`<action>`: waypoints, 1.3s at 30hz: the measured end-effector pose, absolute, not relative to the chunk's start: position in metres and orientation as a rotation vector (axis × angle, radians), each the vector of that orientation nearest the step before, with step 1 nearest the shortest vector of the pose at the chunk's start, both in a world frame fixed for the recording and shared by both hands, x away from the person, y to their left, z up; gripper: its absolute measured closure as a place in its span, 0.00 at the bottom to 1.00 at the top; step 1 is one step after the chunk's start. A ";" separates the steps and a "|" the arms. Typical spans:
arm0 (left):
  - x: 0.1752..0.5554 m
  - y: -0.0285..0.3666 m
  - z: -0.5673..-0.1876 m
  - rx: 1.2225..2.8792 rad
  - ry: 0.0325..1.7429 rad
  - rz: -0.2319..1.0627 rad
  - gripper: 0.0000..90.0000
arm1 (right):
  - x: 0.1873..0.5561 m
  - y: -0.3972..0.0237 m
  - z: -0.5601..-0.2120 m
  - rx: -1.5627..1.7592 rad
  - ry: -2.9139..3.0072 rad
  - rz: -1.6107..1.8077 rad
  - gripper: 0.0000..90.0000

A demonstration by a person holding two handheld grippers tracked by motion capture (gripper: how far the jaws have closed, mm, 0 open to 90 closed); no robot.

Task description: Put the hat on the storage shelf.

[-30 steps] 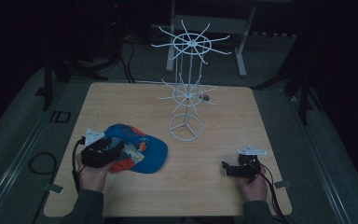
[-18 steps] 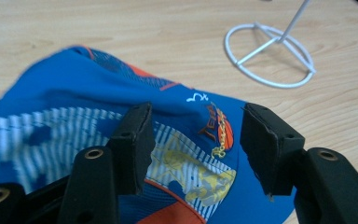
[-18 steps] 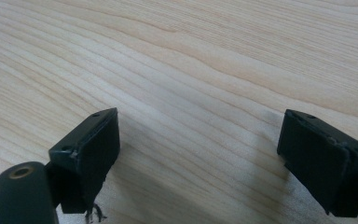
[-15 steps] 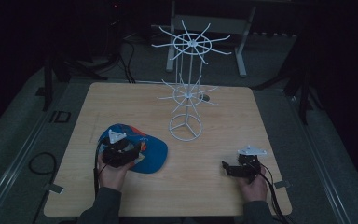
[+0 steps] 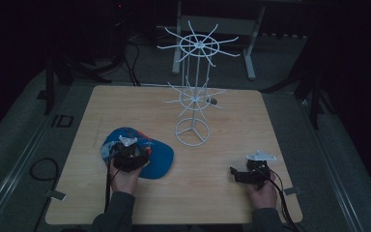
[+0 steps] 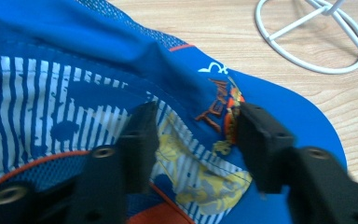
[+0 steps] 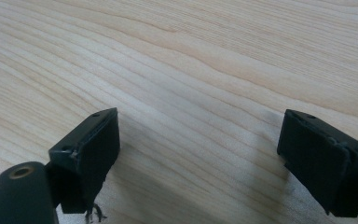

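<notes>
A blue cap [image 5: 157, 157] with white stripes, orange trim and a yellow print lies flat on the wooden table [image 5: 140, 106], front left. My left gripper [image 5: 140, 152] is right over it. In the left gripper view the cap [image 6: 74, 56] lies beneath the left gripper [image 6: 196, 128], whose black jaws stand apart with the printed front panel between them. A white wire hat stand [image 5: 193, 96] with two tiers of spokes rises at the table's middle. My right gripper [image 5: 235, 175] rests low at the front right, and in its own view the right gripper [image 7: 198, 140] is wide open over bare wood [image 7: 191, 56].
The stand's ring base [image 6: 312, 42] lies just beyond and to the right of the cap's brim. Cables [image 5: 41, 169] trail on the dark floor to the left, and a white frame [image 5: 251, 43] stands behind the table.
My left gripper has moved right from the cap's left edge to over its middle, then a little forward. The right gripper has stayed put.
</notes>
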State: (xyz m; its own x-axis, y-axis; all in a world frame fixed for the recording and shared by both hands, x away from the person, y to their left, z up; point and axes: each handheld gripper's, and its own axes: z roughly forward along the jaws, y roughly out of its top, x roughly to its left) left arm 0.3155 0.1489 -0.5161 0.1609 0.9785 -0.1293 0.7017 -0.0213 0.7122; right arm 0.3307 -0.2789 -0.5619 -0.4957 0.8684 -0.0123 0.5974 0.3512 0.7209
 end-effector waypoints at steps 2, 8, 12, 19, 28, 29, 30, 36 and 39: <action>0.316 0.148 -0.517 1.795 1.597 0.531 0.70 | 0.331 -0.279 -0.562 1.285 2.225 0.938 0.14; 0.316 0.153 -0.515 1.787 1.566 0.477 0.99 | 0.331 -0.279 -0.562 1.285 2.225 0.939 0.14; 0.315 0.161 -0.513 1.796 1.519 0.433 1.00 | 0.331 -0.279 -0.562 1.287 2.224 0.940 0.14; 0.308 0.173 -0.511 1.830 1.463 0.381 1.00 | 0.331 -0.279 -0.562 1.284 2.225 0.939 0.14; 0.293 0.205 -0.509 1.874 1.453 0.364 0.99 | 0.331 -0.279 -0.562 1.280 2.225 0.940 0.14; 0.292 0.210 -0.509 1.876 1.458 0.363 0.99 | 0.331 -0.279 -0.562 1.280 2.225 0.939 0.14; 0.291 0.214 -0.509 1.876 1.464 0.363 0.99 | 0.331 -0.279 -0.562 1.280 2.224 0.939 0.14; 0.286 0.234 -0.509 1.834 1.539 0.388 0.90 | 0.331 -0.279 -0.562 1.282 2.223 0.940 0.14; 0.287 0.233 -0.508 1.802 1.564 0.429 0.73 | 0.331 -0.279 -0.562 1.281 2.224 0.939 0.14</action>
State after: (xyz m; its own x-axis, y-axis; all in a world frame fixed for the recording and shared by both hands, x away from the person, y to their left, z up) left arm 0.2867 0.2330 -0.5078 0.2153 0.9572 -0.1934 0.7249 -0.0240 0.6884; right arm 0.3306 -0.2788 -0.5620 -0.4961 0.8681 -0.0143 0.5952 0.3520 0.7224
